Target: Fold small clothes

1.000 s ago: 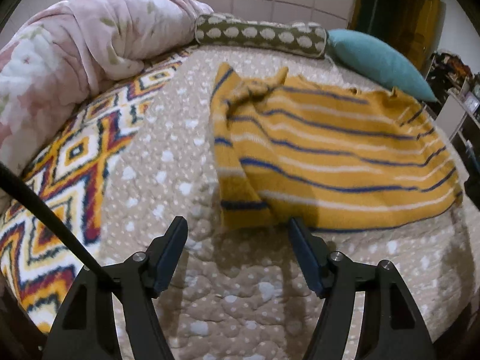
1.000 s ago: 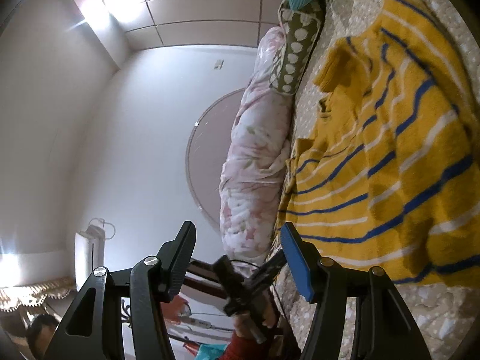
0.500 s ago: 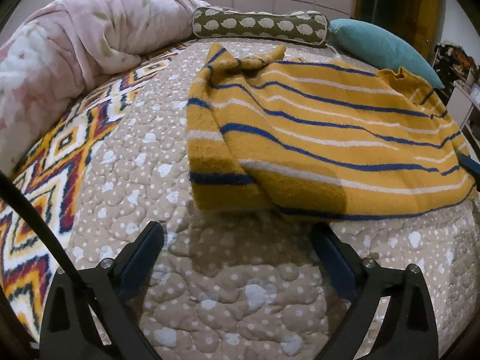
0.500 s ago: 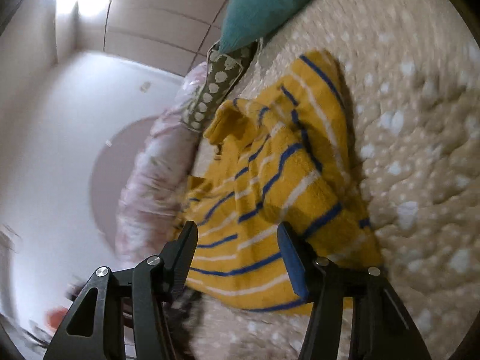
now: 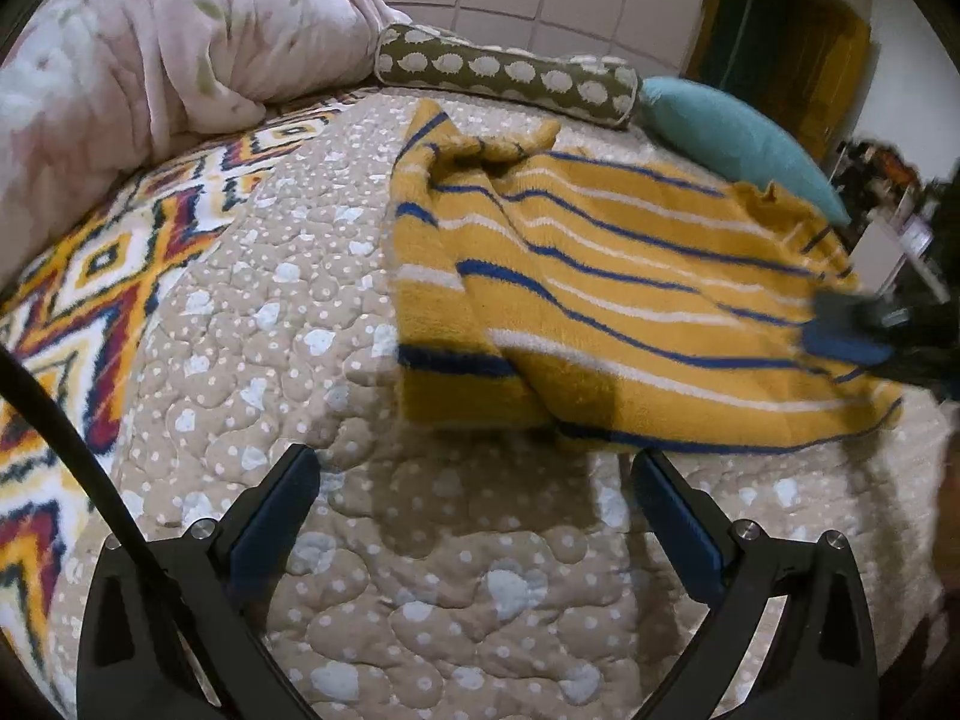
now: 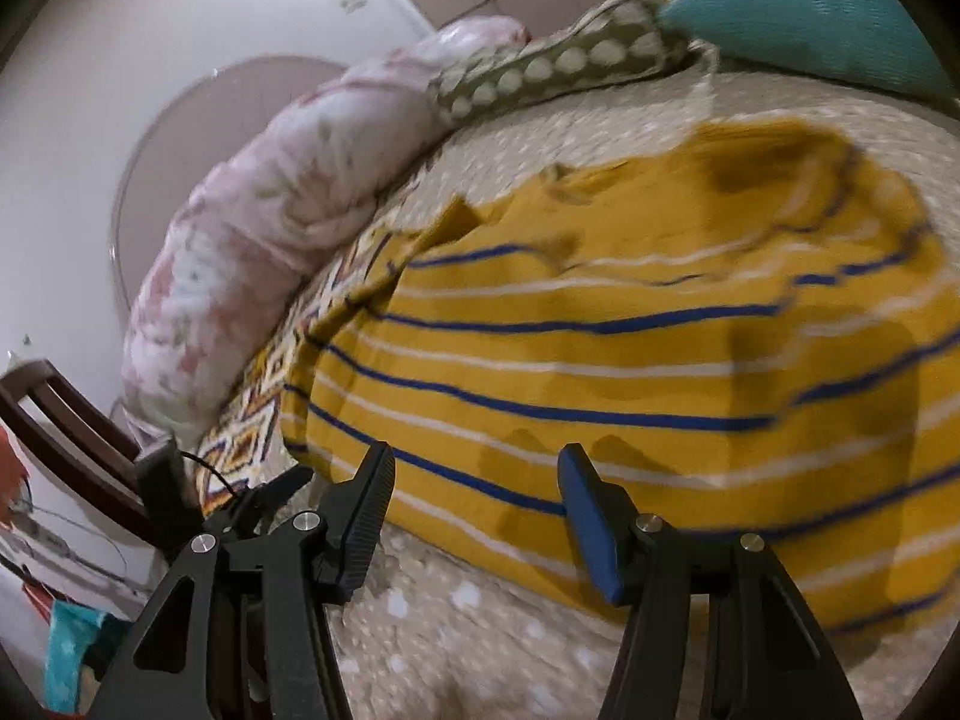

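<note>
A mustard-yellow garment with blue and white stripes lies spread on the bed, its left side folded over in a band. It also shows in the right wrist view. My left gripper is open and empty, just short of the garment's near hem. My right gripper is open and empty, its fingers over the garment's near edge. In the left wrist view the right gripper shows blurred at the garment's right edge.
The bed has a beige dotted quilt and a zigzag-patterned blanket at the left. A pink floral duvet, a green bolster and a teal pillow line the far side. A dark wooden chair stands beside the bed.
My left gripper pulled back slightly from the hem. My right gripper swung from the wall down onto the garment's right edge.
</note>
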Demonstrator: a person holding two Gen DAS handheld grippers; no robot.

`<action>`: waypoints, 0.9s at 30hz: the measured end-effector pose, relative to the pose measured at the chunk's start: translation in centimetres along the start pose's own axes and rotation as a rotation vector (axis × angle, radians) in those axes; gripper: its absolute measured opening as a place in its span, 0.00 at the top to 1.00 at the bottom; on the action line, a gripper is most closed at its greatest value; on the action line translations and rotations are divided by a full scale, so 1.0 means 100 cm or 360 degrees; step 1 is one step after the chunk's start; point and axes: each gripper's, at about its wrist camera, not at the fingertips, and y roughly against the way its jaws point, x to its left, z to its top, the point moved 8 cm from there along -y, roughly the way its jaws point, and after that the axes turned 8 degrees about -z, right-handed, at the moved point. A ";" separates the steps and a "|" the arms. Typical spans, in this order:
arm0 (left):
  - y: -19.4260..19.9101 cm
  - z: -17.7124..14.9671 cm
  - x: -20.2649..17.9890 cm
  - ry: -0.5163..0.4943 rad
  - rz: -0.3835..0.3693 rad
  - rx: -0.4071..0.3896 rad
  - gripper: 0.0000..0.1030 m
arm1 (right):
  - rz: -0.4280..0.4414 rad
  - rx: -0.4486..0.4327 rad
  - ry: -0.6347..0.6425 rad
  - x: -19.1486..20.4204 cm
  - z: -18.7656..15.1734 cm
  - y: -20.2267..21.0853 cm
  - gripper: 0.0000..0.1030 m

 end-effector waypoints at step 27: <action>0.019 0.009 0.020 0.0318 -0.0614 -0.0107 0.00 | -0.0136 0.0000 0.0189 0.018 -0.004 -0.014 0.39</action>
